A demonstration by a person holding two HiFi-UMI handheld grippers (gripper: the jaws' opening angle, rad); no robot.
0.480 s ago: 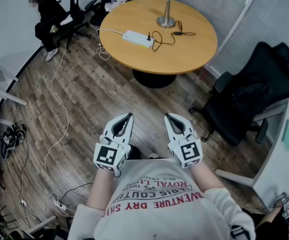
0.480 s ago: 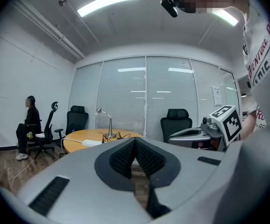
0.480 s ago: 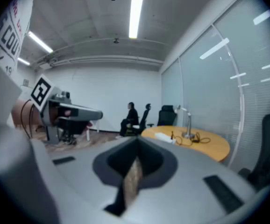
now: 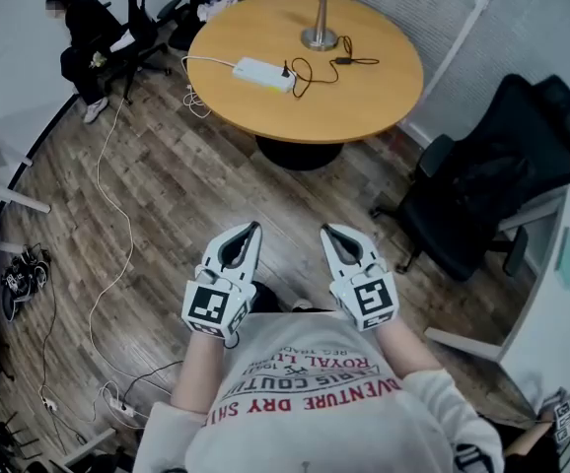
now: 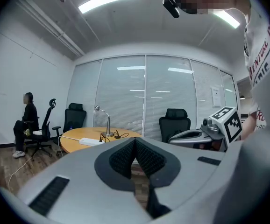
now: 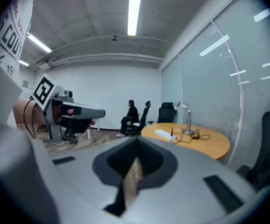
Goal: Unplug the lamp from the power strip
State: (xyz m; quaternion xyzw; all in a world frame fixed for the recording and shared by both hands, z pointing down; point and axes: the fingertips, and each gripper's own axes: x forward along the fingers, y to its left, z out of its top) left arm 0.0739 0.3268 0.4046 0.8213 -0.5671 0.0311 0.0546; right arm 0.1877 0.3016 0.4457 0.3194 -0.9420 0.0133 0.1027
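Far ahead stands a round wooden table with a silver desk lamp on it. Beside the lamp lies a white power strip with a black plug and a looped black cord. I hold my left gripper and right gripper close to my chest, side by side above the floor and well short of the table. Both are shut with nothing between the jaws. The left gripper view shows the lamp and strip in the distance. So does the right gripper view: lamp, strip.
A black office chair stands to the table's right. A seated person is at the far left among other chairs. A white cable runs across the wood floor to a floor strip. A white desk borders the right.
The table and room have shifted slightly left and up in the head view. Both grippers stay shut in nearly the same place.
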